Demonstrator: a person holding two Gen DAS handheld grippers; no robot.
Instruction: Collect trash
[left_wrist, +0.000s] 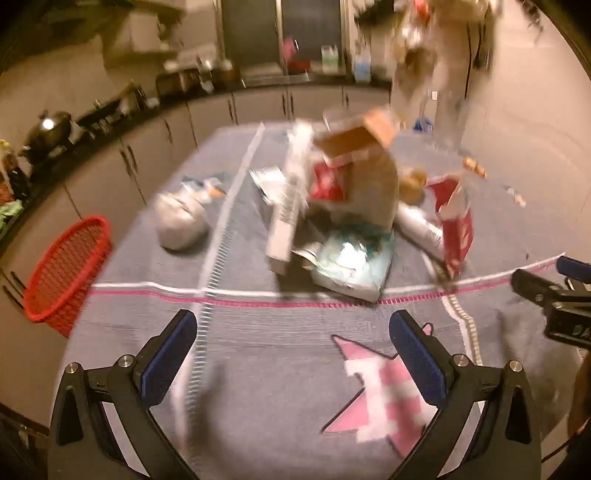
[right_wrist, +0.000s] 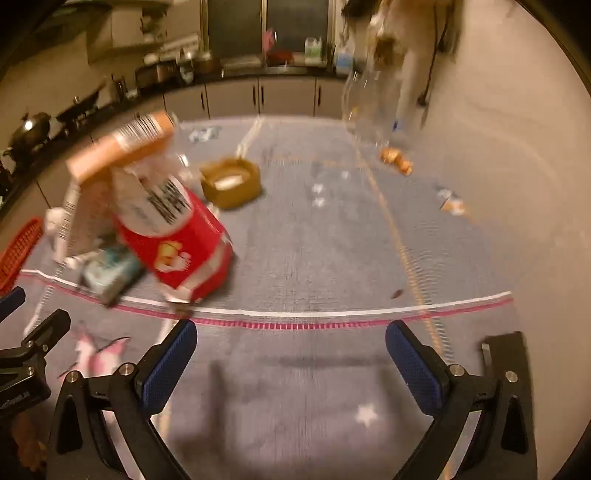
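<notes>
Left wrist view shows the left gripper (left_wrist: 293, 354) with its blue-padded jaws spread wide and nothing between them, tilted down over a grey woven cloth (left_wrist: 258, 387) with white and pink stripes. The trash sits ahead of it and a little to the right — a blurred heap with a tan cardboard box (left_wrist: 364, 173) on top, a long white flat carton (left_wrist: 290, 206) leaning against the heap with its long axis running away from the camera, a red printed snack box (left_wrist: 456, 221) at the right edge and a pale teal foil wrapper (left_wrist: 354, 266) at the near side. A crumpled silver-grey foil ball (left_wrist: 181, 221) lies apart to the left. A red plastic mesh basket (left_wrist: 70, 273) stands off the cloth's left edge, probably where the trash goes.

From the right wrist, the right gripper (right_wrist: 291, 358) is just as wide open and empty, and the heap lies to its left, so the left gripper looks better lined up with the pile. A small brown open cardboard tray (right_wrist: 231, 181) and some scattered scraps lie farther out on the cloth. Beyond are grey kitchen cabinets (right_wrist: 229, 99) under a dark counter — all dim and motion-blurred.
</notes>
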